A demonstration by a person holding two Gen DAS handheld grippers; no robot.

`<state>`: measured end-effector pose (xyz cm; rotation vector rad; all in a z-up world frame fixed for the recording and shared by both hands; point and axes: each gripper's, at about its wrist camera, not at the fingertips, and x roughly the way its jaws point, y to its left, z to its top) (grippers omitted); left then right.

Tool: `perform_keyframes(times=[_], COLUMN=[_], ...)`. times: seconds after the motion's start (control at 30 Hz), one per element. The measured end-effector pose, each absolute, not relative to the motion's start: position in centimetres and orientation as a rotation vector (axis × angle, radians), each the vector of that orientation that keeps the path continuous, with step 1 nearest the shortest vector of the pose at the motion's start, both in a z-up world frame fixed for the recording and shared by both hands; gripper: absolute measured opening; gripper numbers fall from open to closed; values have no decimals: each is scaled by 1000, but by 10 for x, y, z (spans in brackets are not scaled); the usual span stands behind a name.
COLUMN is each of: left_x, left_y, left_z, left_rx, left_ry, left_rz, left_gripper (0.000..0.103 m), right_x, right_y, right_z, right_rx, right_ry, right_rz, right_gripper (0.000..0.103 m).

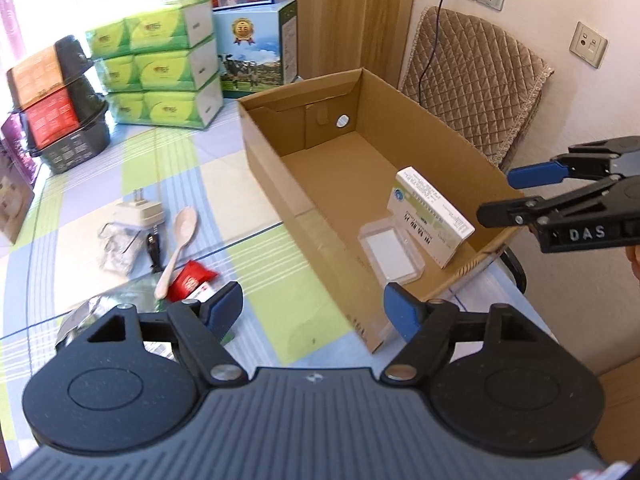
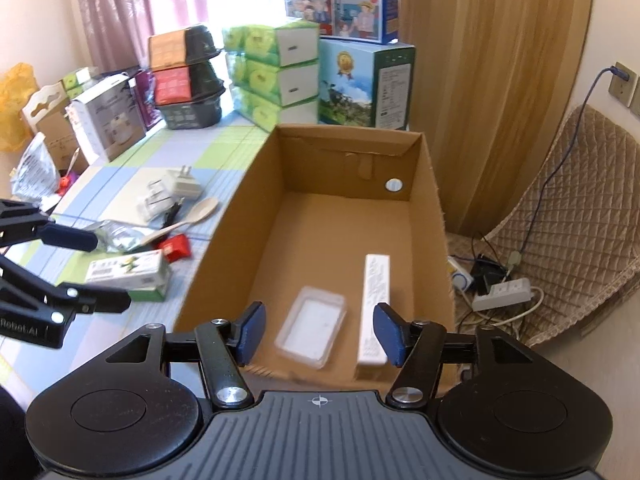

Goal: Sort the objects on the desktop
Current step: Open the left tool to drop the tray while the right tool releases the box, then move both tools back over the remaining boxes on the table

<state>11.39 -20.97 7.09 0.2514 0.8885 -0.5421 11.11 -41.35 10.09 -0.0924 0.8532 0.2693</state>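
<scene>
An open cardboard box (image 1: 260,152) stands on the checked tablecloth. Inside it a white medicine box (image 1: 430,216) leans on the wall beside a clear plastic case (image 1: 392,250). My left gripper (image 1: 314,314) is open and holds nothing, low over the table at the box's near corner. Left of it lie a wooden spoon (image 1: 178,248), a red packet (image 1: 190,280), a white charger plug (image 1: 138,212) and a foil packet (image 1: 80,316). My right gripper (image 2: 320,334) hangs open above the box's near end, over the clear case (image 2: 312,326). A green-and-white carton (image 2: 128,272) lies by the left gripper (image 2: 112,271).
Stacked green tissue packs (image 1: 160,68), black baskets (image 1: 68,136) and a printed carton (image 1: 256,48) line the back of the table. A quilted chair (image 1: 472,80) stands right of the box, with a power strip (image 2: 502,294) and cables on the floor.
</scene>
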Motion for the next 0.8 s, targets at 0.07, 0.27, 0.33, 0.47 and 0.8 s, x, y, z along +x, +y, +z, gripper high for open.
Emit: perform_keyframes(times=[0.07, 0.27, 0.33, 0.47, 0.8], left_x=[109, 98, 96, 91, 86], left_y=[-201, -166, -150, -108, -19], left_z=[72, 77, 77, 73, 54], left_rx=[251, 247, 246, 244, 260], left_ry=[884, 876, 872, 877, 927], left_rz=[-534, -499, -477, -411, -283], left_gripper=[76, 81, 85, 91, 96], right_x=[103, 84, 79, 67, 56], right_y=[-407, -388, -380, -361, -301], right_z=[103, 106, 108, 110, 105], right_rx=[-103, -128, -139, -166, -290], right_ry=[852, 845, 840, 823, 799], right_rz=[277, 314, 339, 392, 545], right_gripper=[63, 79, 89, 100, 101])
